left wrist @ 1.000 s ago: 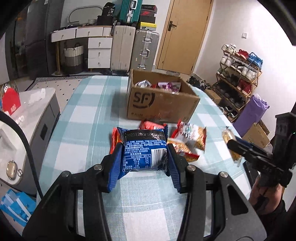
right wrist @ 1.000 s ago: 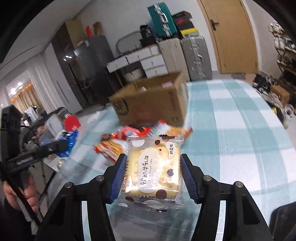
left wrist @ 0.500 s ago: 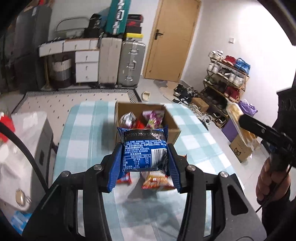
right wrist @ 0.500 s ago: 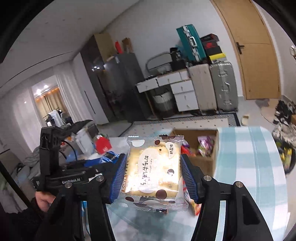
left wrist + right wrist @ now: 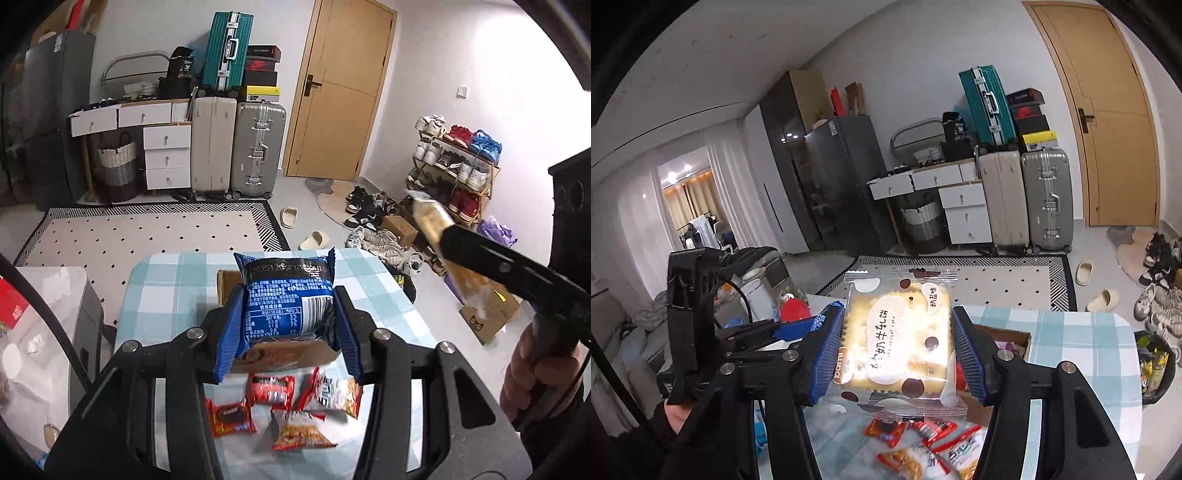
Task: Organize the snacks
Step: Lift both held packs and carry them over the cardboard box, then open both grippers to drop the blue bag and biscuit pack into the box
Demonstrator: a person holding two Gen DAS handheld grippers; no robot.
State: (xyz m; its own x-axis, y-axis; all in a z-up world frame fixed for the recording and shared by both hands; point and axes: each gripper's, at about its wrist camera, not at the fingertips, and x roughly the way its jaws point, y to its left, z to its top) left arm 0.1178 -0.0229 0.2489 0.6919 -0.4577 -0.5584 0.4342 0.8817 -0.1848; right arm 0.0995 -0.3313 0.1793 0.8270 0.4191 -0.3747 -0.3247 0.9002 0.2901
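My left gripper (image 5: 288,328) is shut on a blue snack packet (image 5: 290,295) and holds it high above the cardboard box (image 5: 284,356) on the checked table (image 5: 159,295). My right gripper (image 5: 897,350) is shut on a clear packet of nougat crackers (image 5: 899,332), also held above the box (image 5: 1015,338). The right gripper with its cracker packet (image 5: 432,221) shows at the right of the left wrist view. The left gripper (image 5: 746,332) shows at the left of the right wrist view. Several red and orange snack packets (image 5: 284,410) lie on the table before the box.
A white appliance (image 5: 44,332) stands left of the table. Suitcases (image 5: 236,144), drawers (image 5: 166,147) and a door (image 5: 340,92) line the far wall. A shoe rack (image 5: 458,162) and cardboard boxes (image 5: 487,317) stand on the floor at the right.
Both grippers have risen well above the table with their packets; the view now looks down on the box and the loose snacks from higher up.
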